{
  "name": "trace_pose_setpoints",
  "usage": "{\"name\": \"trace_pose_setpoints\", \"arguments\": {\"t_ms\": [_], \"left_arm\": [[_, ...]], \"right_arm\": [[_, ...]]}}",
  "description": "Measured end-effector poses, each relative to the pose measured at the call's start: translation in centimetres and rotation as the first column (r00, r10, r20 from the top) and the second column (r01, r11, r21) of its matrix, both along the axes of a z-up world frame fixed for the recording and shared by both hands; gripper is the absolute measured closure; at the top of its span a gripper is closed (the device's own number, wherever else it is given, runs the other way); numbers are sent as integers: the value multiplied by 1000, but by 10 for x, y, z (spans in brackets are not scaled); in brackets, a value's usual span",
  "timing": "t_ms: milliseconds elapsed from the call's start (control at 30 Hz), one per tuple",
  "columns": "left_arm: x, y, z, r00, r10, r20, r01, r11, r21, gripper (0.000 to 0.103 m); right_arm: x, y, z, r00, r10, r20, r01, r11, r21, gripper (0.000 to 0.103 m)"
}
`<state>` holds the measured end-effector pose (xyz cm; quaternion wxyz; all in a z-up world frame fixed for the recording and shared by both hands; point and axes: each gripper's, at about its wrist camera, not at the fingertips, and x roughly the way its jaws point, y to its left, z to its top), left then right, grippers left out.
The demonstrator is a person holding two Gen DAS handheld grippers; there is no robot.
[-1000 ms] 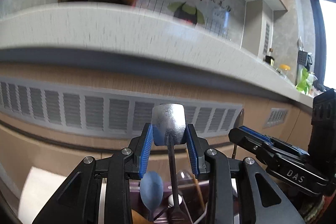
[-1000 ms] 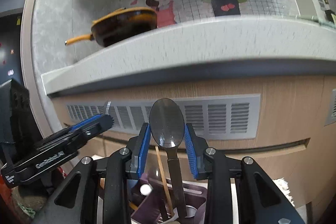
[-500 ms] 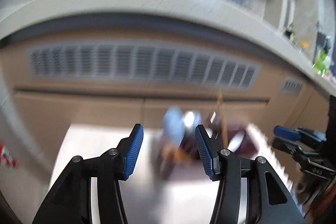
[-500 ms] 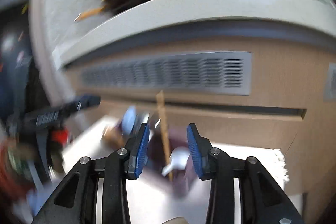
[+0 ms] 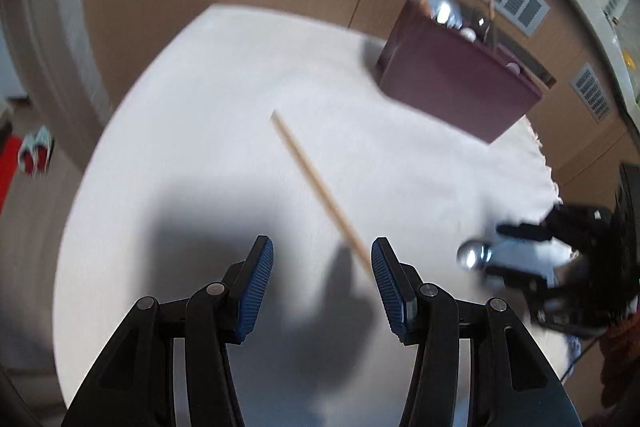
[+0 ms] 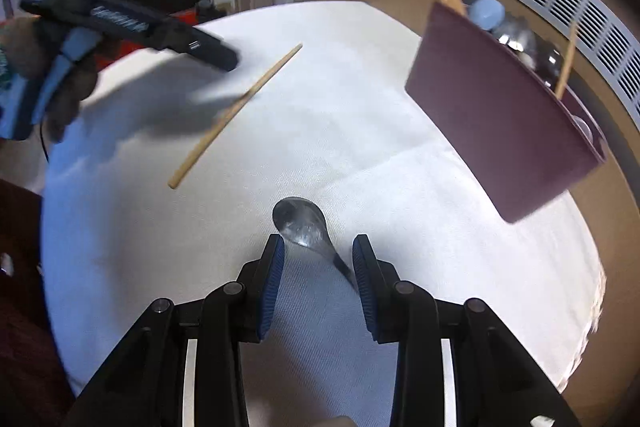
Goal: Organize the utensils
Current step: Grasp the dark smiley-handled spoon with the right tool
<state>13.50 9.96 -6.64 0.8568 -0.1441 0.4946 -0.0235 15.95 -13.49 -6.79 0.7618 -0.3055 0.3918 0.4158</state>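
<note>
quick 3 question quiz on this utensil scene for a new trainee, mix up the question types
1. True or false: the left gripper is shut on the wooden chopstick.
2. Multiple choice: the metal spoon lying on the white cloth is nearest to: A) the left gripper, B) the right gripper, C) the maroon utensil holder.
3. Fill in: one chopstick stands in the maroon utensil holder, the other lies on the ____.

Key
1. False. The jaws are open and the chopstick lies on the cloth.
2. B. Its handle runs between the open fingers.
3. White cloth.
</note>
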Motion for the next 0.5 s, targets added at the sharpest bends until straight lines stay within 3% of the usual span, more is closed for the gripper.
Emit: {"name": "trace_pose_setpoints", "arguments": {"t_ms": [100,200,367,500], "left_arm": [[-5,-1,-7,1000,-3,-30,3,1000,-17,51],[-1,-3,-7,1000,-7,-25,7,1000,-11,51],[12,-8,-1,1000,-24,-8,24,1000,2,51],[26,-11,-1,999,-36,-5,37,999,26,51]], "right_arm": [[9,7,-10,1000,-3,10,4,999,-44,71],[26,13,-9,998,-39,-41,39,999,-7,71],[51,9,-9,968,-227,-102,233,971,50,82],[64,-20,-9,912,-387,-136,399,914,78,95]]}}
